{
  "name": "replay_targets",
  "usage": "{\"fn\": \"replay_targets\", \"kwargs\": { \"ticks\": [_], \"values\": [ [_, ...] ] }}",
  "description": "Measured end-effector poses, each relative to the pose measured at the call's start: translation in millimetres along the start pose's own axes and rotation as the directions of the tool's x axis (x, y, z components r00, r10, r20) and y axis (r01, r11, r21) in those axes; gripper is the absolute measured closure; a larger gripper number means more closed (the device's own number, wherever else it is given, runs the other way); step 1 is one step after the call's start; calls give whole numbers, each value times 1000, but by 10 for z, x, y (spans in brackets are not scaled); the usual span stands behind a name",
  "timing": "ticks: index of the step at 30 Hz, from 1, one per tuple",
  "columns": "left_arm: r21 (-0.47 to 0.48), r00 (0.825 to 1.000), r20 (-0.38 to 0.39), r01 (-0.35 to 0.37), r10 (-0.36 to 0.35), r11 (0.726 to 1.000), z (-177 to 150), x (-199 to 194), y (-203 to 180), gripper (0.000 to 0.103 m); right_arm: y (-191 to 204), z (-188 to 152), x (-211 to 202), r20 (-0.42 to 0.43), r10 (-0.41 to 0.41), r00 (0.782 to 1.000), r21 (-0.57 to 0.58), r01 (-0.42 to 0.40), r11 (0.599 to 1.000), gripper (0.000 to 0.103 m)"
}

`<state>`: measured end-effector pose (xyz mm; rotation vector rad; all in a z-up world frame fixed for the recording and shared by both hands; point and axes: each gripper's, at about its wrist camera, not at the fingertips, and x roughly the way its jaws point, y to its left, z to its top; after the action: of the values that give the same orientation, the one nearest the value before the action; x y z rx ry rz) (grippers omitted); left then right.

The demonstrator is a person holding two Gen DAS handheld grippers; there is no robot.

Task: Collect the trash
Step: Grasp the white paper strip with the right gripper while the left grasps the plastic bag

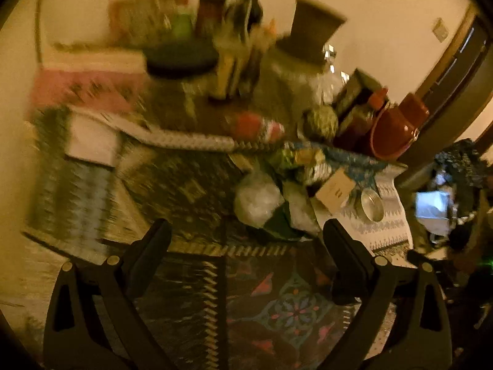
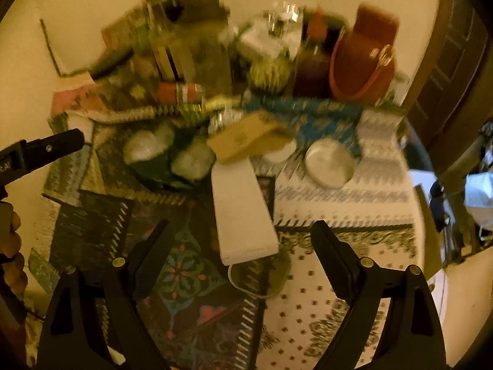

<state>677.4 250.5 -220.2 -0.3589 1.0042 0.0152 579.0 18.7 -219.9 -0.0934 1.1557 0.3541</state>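
Cluttered table (image 2: pixel 339 203); red bucket (image 2: pixel 363 61) upright.

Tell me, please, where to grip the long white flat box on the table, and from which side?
Probably grip the white box across its narrow width near its close end, from above with the open right tool: it lies flat, lengthwise away.

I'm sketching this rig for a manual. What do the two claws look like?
Both the left claw and right claw are matte black plastic: two long tapering fingers on triangular cut-out frames, with round silver pivot pins. No cables or sleeves are visible.
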Motion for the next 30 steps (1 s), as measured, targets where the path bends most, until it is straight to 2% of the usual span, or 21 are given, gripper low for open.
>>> {"fn": "replay_targets", "kwargs": {
  "ticks": [6, 8, 10, 14, 16, 18, 20, 22, 26, 30],
  "values": [
    [-71, 992, -106, 60, -67, 996, -11, 621, 82, 4, -60, 73, 485, -86, -13, 996, 3, 13, 1000, 15],
    [-102, 986, -140, 78, -92, 992, -7, 797, 97, 11, -43, 89, 550, -81, -30, 996, -20, 29, 999, 17],
    [-129, 980, -163, 96, -117, 987, -2, 923, 104, 15, -9, 99, 605, -81, -40, 996, -46, 36, 998, 26],
    [-158, 976, -169, 112, -138, 981, -1, 1019, 98, 15, 93, 102, 669, -88, -34, 996, -94, 26, 995, 40],
    [-164, 974, -174, 118, -147, 979, -2, 1057, 81, 16, 125, 100, 673, -84, -31, 996, -106, 22, 994, 50],
    [-160, 971, -188, 120, -150, 980, -4, 1105, 50, 22, 147, 113, 720, -92, -24, 995, -118, 13, 993, 54],
    [-153, 967, -203, 121, -151, 981, -14, 1143, 8, 35, 163, 116, 718, -90, -30, 995, -120, 19, 993, 55],
    [-143, 967, -206, 121, -150, 982, -10, 1163, -27, 43, 160, 122, 707, -86, -20, 996, -114, 10, 993, 55],
    [-95, 973, -201, 97, -114, 991, 13, 1131, -96, 65, 160, 110, 612, -69, -11, 998, -112, 3, 994, 55],
    [-63, 985, -156, 70, -79, 996, 20, 910, -74, 73, 132, 74, 473, -65, 32, 997, -91, -38, 995, 55]
  ]
}}
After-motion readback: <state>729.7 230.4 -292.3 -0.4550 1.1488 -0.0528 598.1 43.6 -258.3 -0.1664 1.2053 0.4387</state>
